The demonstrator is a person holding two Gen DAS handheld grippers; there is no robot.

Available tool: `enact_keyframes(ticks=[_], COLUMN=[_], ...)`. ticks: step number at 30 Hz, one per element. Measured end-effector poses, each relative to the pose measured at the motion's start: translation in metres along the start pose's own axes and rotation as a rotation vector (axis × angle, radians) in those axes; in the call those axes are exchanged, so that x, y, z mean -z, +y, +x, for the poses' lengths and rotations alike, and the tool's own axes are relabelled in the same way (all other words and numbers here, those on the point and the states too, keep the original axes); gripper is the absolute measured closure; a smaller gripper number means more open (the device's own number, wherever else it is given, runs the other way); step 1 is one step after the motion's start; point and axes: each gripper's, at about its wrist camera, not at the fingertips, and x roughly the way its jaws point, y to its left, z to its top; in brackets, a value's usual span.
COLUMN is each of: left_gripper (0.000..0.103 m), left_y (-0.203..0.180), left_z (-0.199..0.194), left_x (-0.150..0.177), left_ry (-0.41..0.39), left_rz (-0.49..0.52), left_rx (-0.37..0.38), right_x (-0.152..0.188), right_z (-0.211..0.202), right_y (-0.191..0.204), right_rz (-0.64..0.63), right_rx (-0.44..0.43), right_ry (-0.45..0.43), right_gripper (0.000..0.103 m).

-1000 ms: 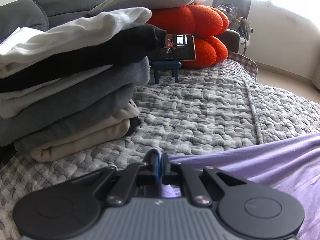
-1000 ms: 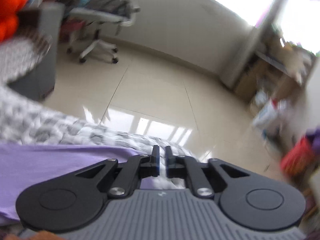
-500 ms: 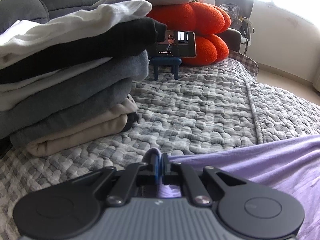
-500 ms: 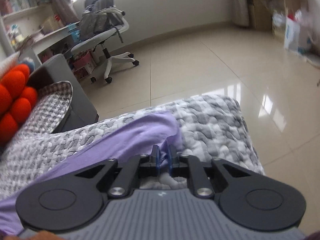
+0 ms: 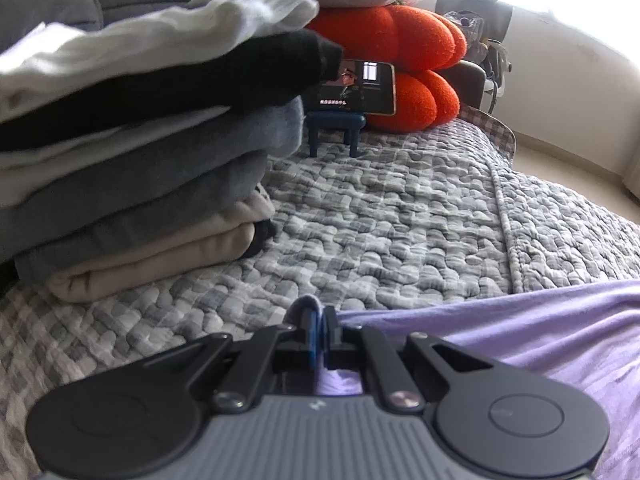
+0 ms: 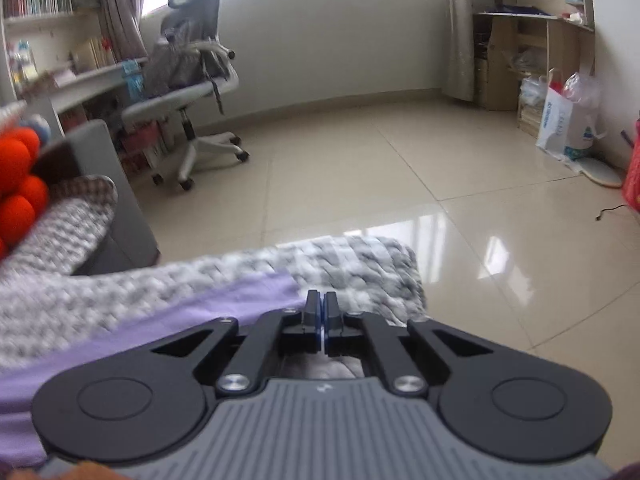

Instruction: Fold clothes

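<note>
Purple garment (image 5: 520, 328) is lying flat near the quilt's (image 5: 380, 220) front edge, long axis running left-right. Left tongs (image 5: 318, 320) are clamped on its left corner; right tongs (image 6: 321, 312) just closed at its right end, can't tell if they caught fabric.

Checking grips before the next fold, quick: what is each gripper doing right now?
Left gripper: shut on a fold of the purple garment.
Right gripper: shut; whether it pinches the garment cannot be told.
</note>
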Motion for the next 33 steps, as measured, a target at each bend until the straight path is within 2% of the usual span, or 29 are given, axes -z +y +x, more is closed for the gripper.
enact_keyframes(ticks=[3, 6, 8, 12, 13, 14, 15, 16, 18, 20, 22, 23, 27, 33], left_gripper=[0.100, 0.099, 0.099, 0.099, 0.099, 0.099, 0.099, 0.099, 0.099, 0.099, 0.099, 0.099, 0.099, 0.099], left_y=[0.001, 0.000, 0.000, -0.001, -0.002, -0.002, -0.002, -0.003, -0.002, 0.000, 0.002, 0.002, 0.003, 0.004], left_z=[0.002, 0.003, 0.004, 0.006, 0.006, 0.006, 0.006, 0.006, 0.005, 0.005, 0.005, 0.005, 0.002, -0.003], left_x=[0.000, 0.000, 0.000, 0.000, 0.000, 0.000, 0.000, 0.001, 0.001, 0.002, 0.002, 0.002, 0.002, 0.001], left_ry=[0.013, 0.017, 0.020, 0.022, 0.021, 0.019, 0.017, 0.015, 0.009, 0.001, -0.004, -0.005, -0.030, -0.066], left_rz=[-0.007, -0.006, -0.011, -0.010, -0.007, -0.006, -0.006, -0.006, -0.011, -0.025, -0.037, -0.038, -0.052, -0.057], left_rx=[0.017, 0.019, 0.021, 0.023, 0.021, 0.019, 0.018, 0.017, 0.017, 0.023, 0.029, 0.030, 0.027, 0.019], right_x=[0.008, 0.008, 0.002, -0.015, -0.017, -0.020, -0.023, -0.026, -0.023, -0.019, -0.019, -0.020, -0.020, -0.018], right_z=[0.015, 0.005, 0.002, 0.009, 0.014, 0.019, 0.024, 0.029, 0.036, 0.047, 0.046, 0.045, 0.042, 0.049], right_y=[-0.007, 0.000, 0.002, 0.012, 0.018, 0.024, 0.029, 0.035, 0.048, 0.055, 0.064, 0.068, 0.078, 0.077], right_rz=[0.007, -0.027, -0.016, -0.016, -0.029, -0.042, -0.055, -0.068, -0.123, -0.124, -0.168, -0.192, -0.237, -0.179], right_rx=[0.022, -0.013, -0.034, -0.062, -0.067, -0.073, -0.078, -0.084, -0.101, -0.089, -0.073, -0.054, 0.010, 0.060], right_ry=[0.046, 0.019, 0.000, -0.009, 0.005, 0.018, 0.032, 0.046, 0.064, 0.109, 0.090, 0.085, 0.030, -0.052], right_gripper=[0.103, 0.101, 0.092, 0.088, 0.072, 0.046, 0.040, 0.039, 0.039, 0.063, 0.093, 0.099, 0.100, 0.100])
